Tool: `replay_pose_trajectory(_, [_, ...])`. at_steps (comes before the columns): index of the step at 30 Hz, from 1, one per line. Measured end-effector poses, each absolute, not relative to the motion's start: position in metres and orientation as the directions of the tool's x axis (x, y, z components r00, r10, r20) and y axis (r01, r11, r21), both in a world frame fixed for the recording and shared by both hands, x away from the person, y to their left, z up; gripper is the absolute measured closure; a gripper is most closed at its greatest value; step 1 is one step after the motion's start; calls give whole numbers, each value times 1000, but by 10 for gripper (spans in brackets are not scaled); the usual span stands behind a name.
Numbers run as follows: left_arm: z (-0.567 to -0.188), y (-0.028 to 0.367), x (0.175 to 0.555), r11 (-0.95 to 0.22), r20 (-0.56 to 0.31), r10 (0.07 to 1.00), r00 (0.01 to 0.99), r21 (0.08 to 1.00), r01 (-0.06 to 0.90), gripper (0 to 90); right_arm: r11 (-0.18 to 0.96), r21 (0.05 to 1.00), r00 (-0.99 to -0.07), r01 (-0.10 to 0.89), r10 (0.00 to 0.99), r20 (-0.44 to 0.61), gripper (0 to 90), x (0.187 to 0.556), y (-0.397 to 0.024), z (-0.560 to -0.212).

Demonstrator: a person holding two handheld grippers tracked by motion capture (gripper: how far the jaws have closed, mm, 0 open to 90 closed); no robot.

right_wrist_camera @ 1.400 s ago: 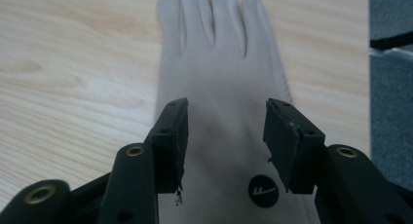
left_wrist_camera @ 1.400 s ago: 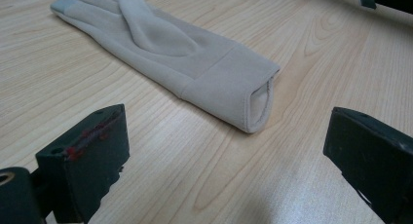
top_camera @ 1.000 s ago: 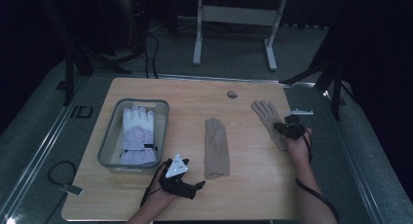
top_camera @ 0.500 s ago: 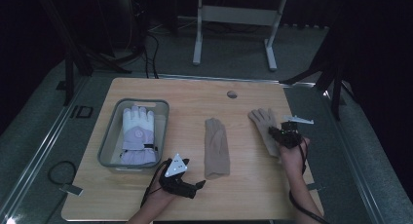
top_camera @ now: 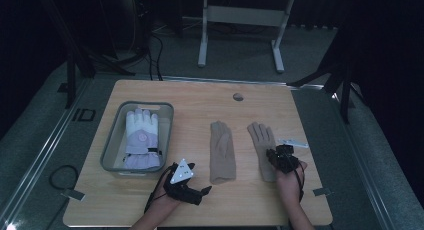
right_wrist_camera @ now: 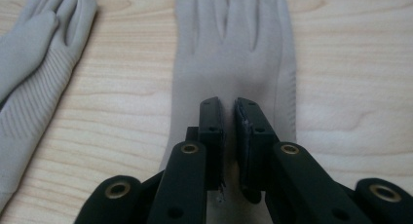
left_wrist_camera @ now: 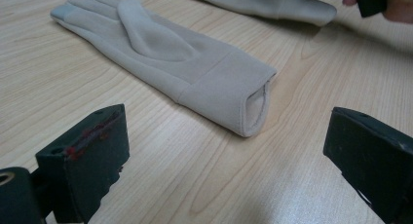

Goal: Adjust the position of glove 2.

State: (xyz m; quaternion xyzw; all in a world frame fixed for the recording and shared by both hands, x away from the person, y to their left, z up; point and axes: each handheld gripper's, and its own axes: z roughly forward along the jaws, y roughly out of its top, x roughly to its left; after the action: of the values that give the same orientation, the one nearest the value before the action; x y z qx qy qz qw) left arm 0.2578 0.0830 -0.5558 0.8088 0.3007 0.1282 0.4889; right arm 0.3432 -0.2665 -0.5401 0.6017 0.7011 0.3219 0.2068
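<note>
Two beige gloves lie flat on the wooden table. The middle glove [top_camera: 222, 150] [left_wrist_camera: 170, 53] [right_wrist_camera: 34, 63] points its fingers away from me, cuff toward my left gripper [top_camera: 202, 191] [left_wrist_camera: 224, 141], which rests open on the table just short of that cuff. The right glove [top_camera: 260, 135] [right_wrist_camera: 234, 48] [left_wrist_camera: 272, 2] lies under my right gripper [top_camera: 277, 155] [right_wrist_camera: 229, 112]. Its jaws stand pressed together over the glove's palm, pinching the fabric.
A grey bin [top_camera: 112, 140] at the left holds a white and lilac winter glove [top_camera: 141, 137]. A small white strip [top_camera: 294, 143] lies right of the right glove. A round grommet [top_camera: 238, 96] sits near the table's far edge.
My right gripper has pulled back toward me and slightly left, and the right beige glove has slid with it. The left gripper has stayed in place.
</note>
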Motion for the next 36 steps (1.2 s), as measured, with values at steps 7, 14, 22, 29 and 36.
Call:
replay_pose_trajectory(7, [-556, 84, 258, -339, -89, 613, 785, 868, 363, 29, 112, 684, -240, 721, 966, 95, 673, 348, -267, -544])
replay_pose_trajectory(14, [-556, 84, 258, -337, -92, 609, 788, 869, 362, 29, 210, 722, -400, 659, 911, 100, 571, 352, -289, -531])
replay_pose_trajectory(22, [-556, 85, 259, -333, -97, 603, 792, 871, 361, 29, 344, 772, -566, 535, 824, 24, 577, 360, -306, -518])
replay_pose_trajectory(29, [-557, 85, 259, -335, -98, 602, 793, 870, 362, 28, 400, 749, -621, 528, 784, 19, 560, 372, -309, -530])
replay_pose_trajectory(36, [-557, 84, 259, -340, -95, 602, 793, 868, 362, 28, 401, 730, -612, 553, 790, 29, 520, 374, -303, -545])
